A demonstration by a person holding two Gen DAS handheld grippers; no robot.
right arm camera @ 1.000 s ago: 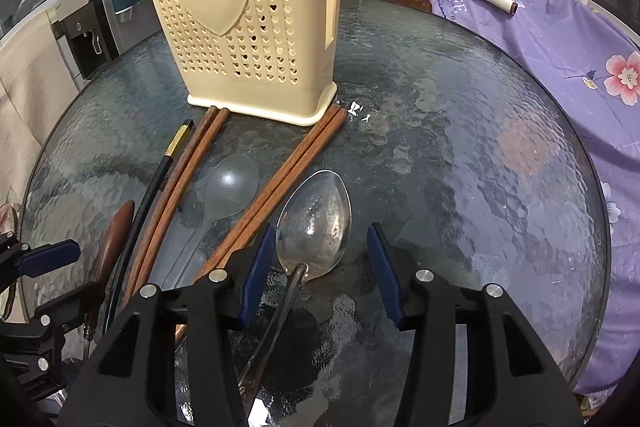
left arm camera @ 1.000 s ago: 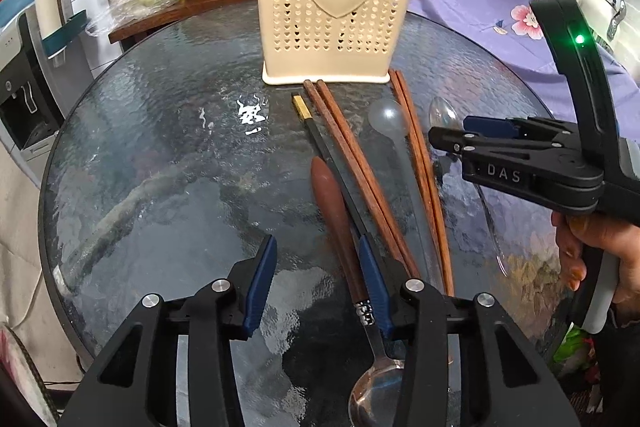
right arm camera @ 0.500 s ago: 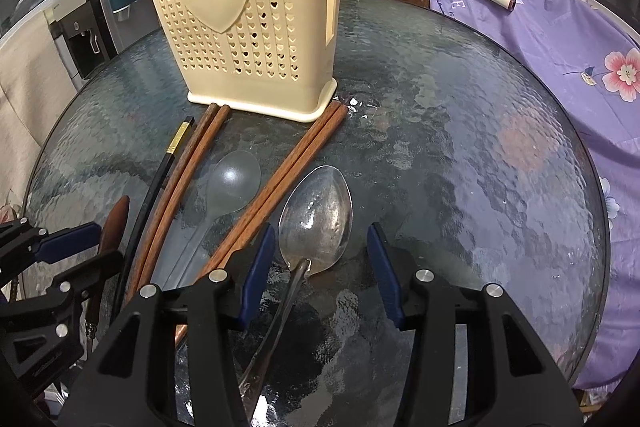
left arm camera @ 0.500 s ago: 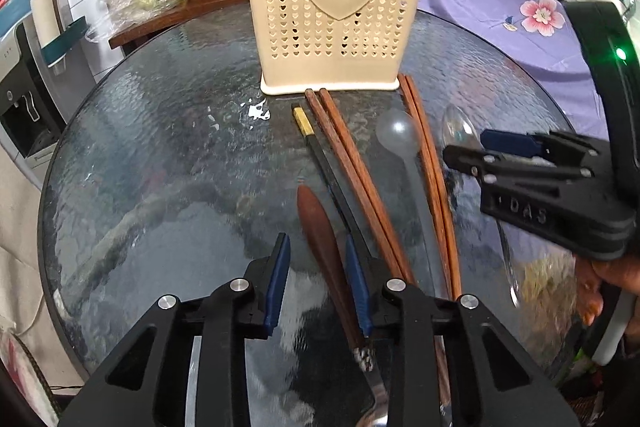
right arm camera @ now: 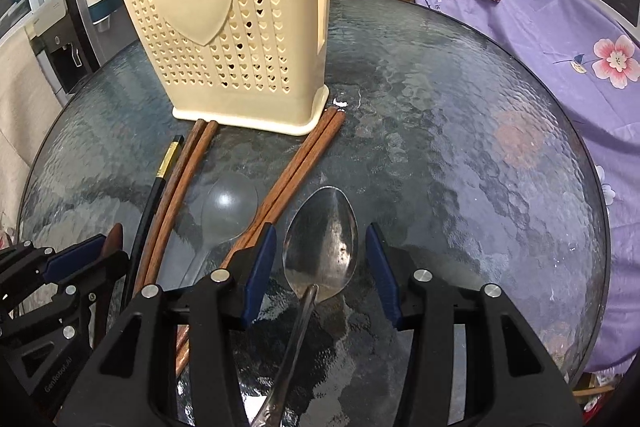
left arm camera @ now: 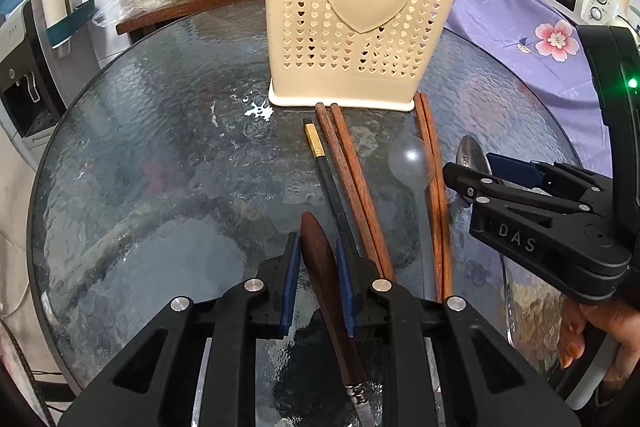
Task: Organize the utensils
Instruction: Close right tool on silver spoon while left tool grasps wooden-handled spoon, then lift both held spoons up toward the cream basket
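Closing fingers [left arm camera: 291, 267] flanking wooden handle [left arm camera: 320, 267]

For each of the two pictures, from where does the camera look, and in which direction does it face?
Left wrist: sits on the left gripper, looking down across the glass table at the cream utensil holder; its jaws are closing around a wooden-handled utensil; the right gripper and a hand show.
Right wrist: sits on the right gripper, jaws closing beside a metal spoon; the left gripper shows.
Shared: holder, chopsticks, clear spoon.
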